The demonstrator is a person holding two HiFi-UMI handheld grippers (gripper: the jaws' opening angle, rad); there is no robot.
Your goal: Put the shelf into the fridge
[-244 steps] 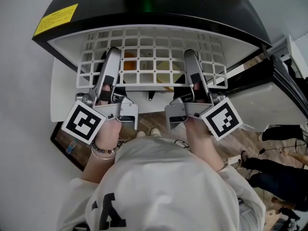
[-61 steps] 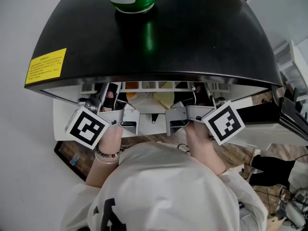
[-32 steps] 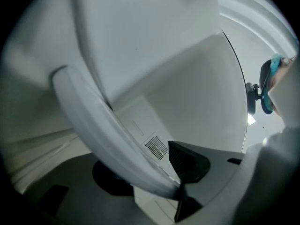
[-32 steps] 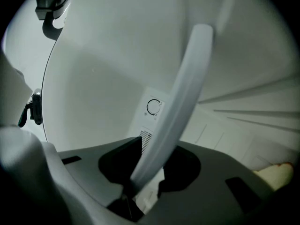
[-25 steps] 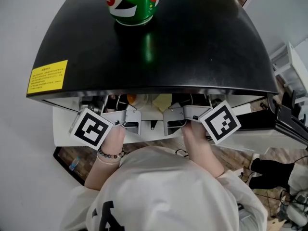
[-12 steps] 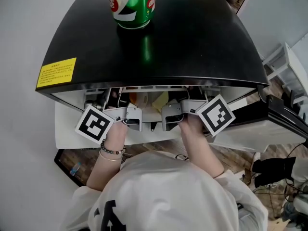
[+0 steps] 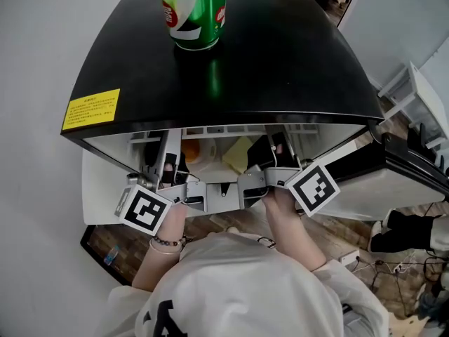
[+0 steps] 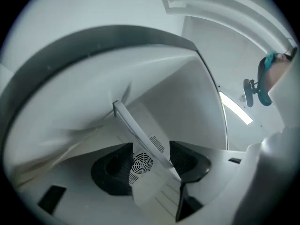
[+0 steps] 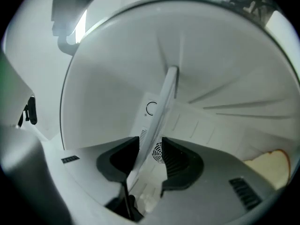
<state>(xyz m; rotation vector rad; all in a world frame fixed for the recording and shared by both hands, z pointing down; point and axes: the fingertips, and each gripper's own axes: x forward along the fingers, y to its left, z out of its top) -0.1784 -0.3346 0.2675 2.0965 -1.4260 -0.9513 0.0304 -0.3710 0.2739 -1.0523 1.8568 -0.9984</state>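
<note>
**As the left claw and right claw reached into the fridge, the shelf sat inside it**

While the person leaned over the small black-topped fridge, both hand-held claws reached into its open front, just under the top's near edge. The left claw's jaws stood wide apart and were opening. The white shelf's thin edge ran between them, nearer the right jaw, with neither pad pressing on it. The right claw's jaws were also apart. The shelf edge lay close against the left pad, with a clear gap beside the right pad. The shelf was inside the white cavity, running toward the back wall, where a round fan grille showed. A green can stood at the far side of the fridge top. A yellow label sat near its left near corner.
</note>
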